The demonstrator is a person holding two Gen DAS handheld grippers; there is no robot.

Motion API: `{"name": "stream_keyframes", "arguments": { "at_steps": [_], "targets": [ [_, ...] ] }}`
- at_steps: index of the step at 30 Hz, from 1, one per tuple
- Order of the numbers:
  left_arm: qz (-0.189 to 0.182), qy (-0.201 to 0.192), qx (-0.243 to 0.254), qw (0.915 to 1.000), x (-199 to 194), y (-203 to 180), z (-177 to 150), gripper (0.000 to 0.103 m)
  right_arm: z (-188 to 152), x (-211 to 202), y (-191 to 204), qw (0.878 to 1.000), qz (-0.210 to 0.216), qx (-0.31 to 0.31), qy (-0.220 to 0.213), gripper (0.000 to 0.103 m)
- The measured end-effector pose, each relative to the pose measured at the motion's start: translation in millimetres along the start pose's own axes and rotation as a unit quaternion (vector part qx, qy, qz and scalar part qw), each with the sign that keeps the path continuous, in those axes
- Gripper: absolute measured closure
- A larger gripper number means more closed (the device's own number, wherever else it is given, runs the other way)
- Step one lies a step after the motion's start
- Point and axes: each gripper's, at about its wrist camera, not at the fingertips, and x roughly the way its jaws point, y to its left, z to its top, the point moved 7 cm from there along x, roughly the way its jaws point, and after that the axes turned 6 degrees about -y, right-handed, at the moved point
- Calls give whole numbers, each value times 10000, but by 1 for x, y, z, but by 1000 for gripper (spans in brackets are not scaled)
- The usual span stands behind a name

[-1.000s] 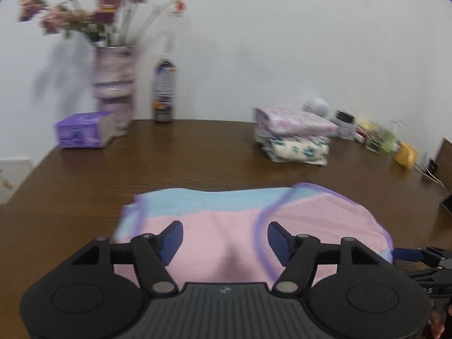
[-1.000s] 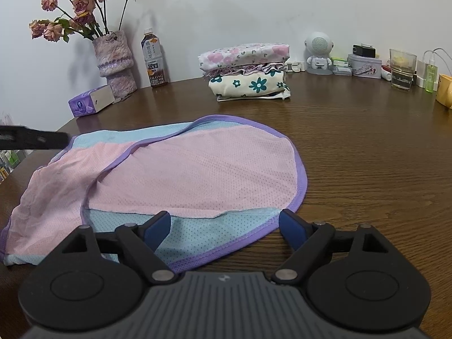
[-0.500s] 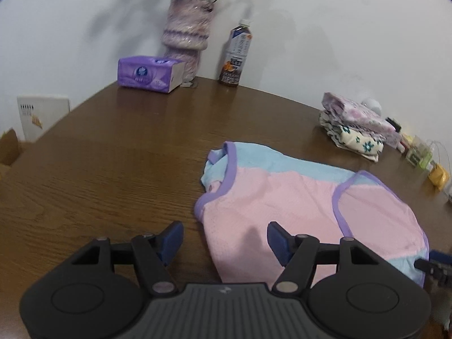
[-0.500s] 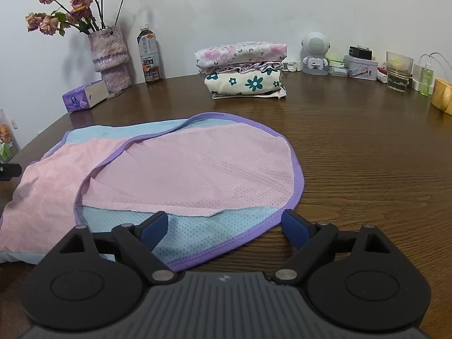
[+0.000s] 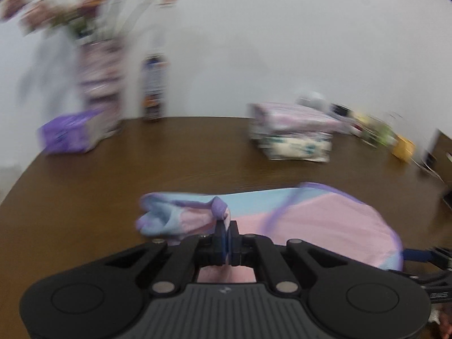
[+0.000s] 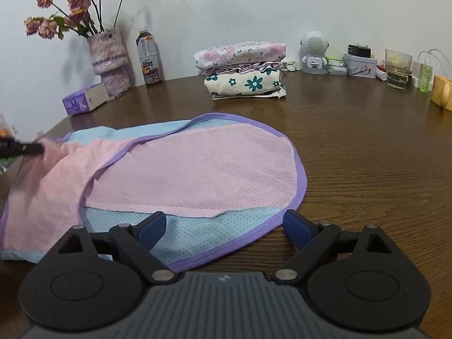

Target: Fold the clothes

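A pink and light-blue mesh garment [image 6: 197,169] with purple trim lies spread on the brown table [image 6: 367,155]. In the blurred left wrist view, my left gripper [image 5: 226,226] has its jaws closing tight on the garment's [image 5: 325,220] bunched, purple-trimmed left edge, which is lifted a little. From the right wrist view the left gripper's black tip [image 6: 22,149] shows at the cloth's far left corner. My right gripper [image 6: 223,220] is open, its blue pads either side of the near blue hem without pressing it.
A stack of folded clothes [image 6: 243,67] sits at the back. A vase of flowers [image 6: 108,59], a bottle [image 6: 148,56] and a purple tissue box [image 6: 84,99] stand back left. A white speaker [image 6: 313,53], a glass [image 6: 398,67] and small items line the back right.
My left gripper has swung back in over the garment's left edge and shut on it, bunching and raising the cloth. The right gripper has stayed in place, open.
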Motion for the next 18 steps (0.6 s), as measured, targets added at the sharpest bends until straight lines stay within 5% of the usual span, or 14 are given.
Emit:
{"name": "stream_keyframes", "arguments": {
  "at_steps": [7,11,15,18],
  "targets": [
    [-523,1101,591,9908,66,-76,-26,92,2,-2,-12,9998,96,191,-58,12],
    [-854,1091,318,9899,54,-75,-30,56,2,-3,-16,9998,103,155,-42,12],
    [-801,733,-73,9941,17,-43,-15,51,2,-2,-18,9999,80,74,-11,12],
    [-406,604,-253,9970,3,-9,-10,51,3,-1,-18,10000,49,15,8,12]
  ]
}}
